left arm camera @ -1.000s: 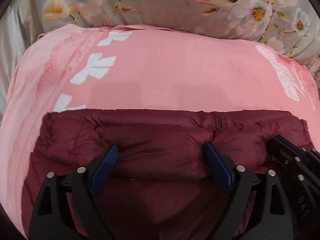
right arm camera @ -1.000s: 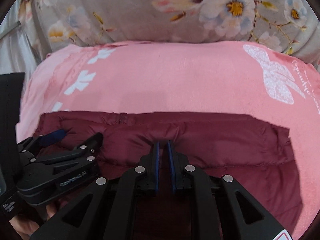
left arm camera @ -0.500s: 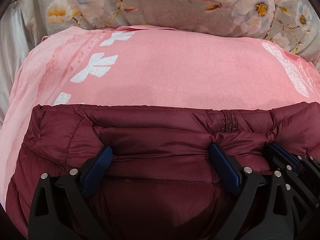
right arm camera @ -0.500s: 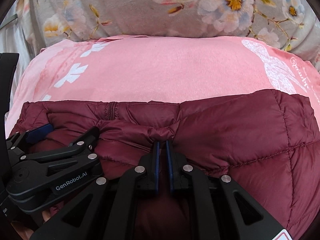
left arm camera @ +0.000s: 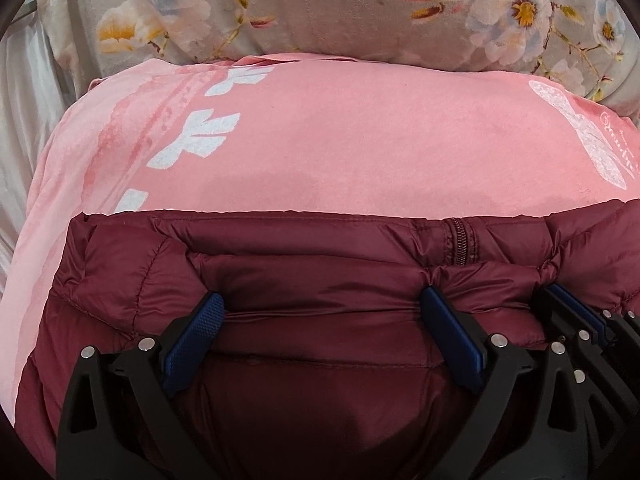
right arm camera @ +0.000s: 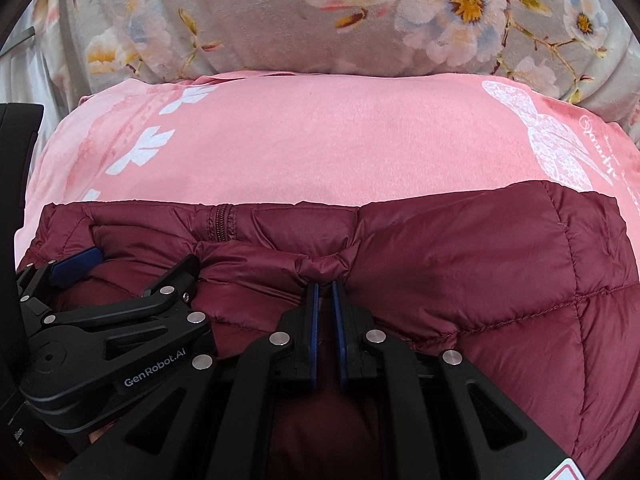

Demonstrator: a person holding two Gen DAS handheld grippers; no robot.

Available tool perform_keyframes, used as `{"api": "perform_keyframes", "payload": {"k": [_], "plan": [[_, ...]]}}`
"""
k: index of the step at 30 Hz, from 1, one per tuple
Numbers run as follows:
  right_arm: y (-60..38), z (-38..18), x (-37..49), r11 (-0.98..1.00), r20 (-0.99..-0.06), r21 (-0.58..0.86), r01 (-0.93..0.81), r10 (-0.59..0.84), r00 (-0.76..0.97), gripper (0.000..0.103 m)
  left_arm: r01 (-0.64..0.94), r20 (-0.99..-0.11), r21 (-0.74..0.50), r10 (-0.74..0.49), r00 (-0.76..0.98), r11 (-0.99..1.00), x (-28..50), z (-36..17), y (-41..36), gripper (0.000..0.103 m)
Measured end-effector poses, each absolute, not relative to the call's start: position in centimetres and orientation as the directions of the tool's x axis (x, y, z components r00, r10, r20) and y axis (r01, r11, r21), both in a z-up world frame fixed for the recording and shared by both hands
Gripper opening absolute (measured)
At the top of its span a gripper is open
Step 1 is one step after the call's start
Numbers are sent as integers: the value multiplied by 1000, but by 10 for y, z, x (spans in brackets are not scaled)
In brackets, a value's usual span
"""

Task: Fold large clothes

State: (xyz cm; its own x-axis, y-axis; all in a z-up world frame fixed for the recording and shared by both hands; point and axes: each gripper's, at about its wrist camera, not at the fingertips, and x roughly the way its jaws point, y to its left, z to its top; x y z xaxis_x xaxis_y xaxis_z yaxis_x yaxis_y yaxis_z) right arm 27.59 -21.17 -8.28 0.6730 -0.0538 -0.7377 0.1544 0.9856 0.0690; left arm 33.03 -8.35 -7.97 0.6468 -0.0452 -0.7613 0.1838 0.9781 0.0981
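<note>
A maroon quilted puffer jacket (left arm camera: 320, 248) lies on a pink blanket (left arm camera: 360, 140), its zipper (left arm camera: 458, 240) near the far edge. My left gripper (left arm camera: 320, 312) is open wide, its blue pads pressed against a padded fold of the jacket. My right gripper (right arm camera: 324, 292) is shut on a pinched fold of the jacket (right arm camera: 460, 264). In the right wrist view the left gripper (right arm camera: 120, 276) sits to the left on the jacket. In the left wrist view the right gripper (left arm camera: 576, 312) shows at the right edge.
The pink blanket (right arm camera: 320, 140) has white leaf prints and a white bow print (right arm camera: 548, 140). A grey floral duvet (right arm camera: 280, 16) lies behind it. A black object (right arm camera: 16, 160) stands at the left edge of the right wrist view.
Both grippers have carried the jacket's fold forward over the pink blanket. The jacket now covers more of the blanket, mostly on the right side.
</note>
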Motion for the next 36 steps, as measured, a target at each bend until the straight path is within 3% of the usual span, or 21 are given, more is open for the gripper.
{"api": "perform_keyframes", "payload": {"k": [10, 13, 15, 16, 21, 28, 32, 36], "plan": [[-217, -82, 276, 983, -735, 108, 149, -22, 677, 10, 170, -767, 100, -33, 641, 980, 330, -78, -83, 98], [-223, -71, 262, 971, -743, 185, 150, 38, 668, 12, 163, -785, 22, -83, 614, 986, 318, -66, -64, 97], [-224, -59, 243, 958, -728, 247, 148, 82, 681, 27, 155, -775, -72, -153, 613, 985, 297, -48, -42, 97], [-221, -51, 229, 955, -722, 265, 135, 104, 684, 28, 149, -765, -118, -186, 617, 982, 284, -39, -25, 97], [-193, -38, 185, 958, -725, 278, 74, 159, 670, 28, 25, -765, -196, -169, 621, 980, 236, -21, 51, 97], [-142, -56, 150, 972, -756, 232, 18, 169, 632, 28, -227, -798, -266, -82, 598, 937, 186, -36, 151, 97], [-133, -71, 146, 981, -763, 192, 28, 131, 634, 29, -258, -831, -338, -158, 533, 905, 181, -65, 169, 97], [-135, -77, 145, 978, -754, 205, 30, 138, 642, 29, -246, -809, -395, -208, 549, 885, 185, -73, 163, 98]]}}
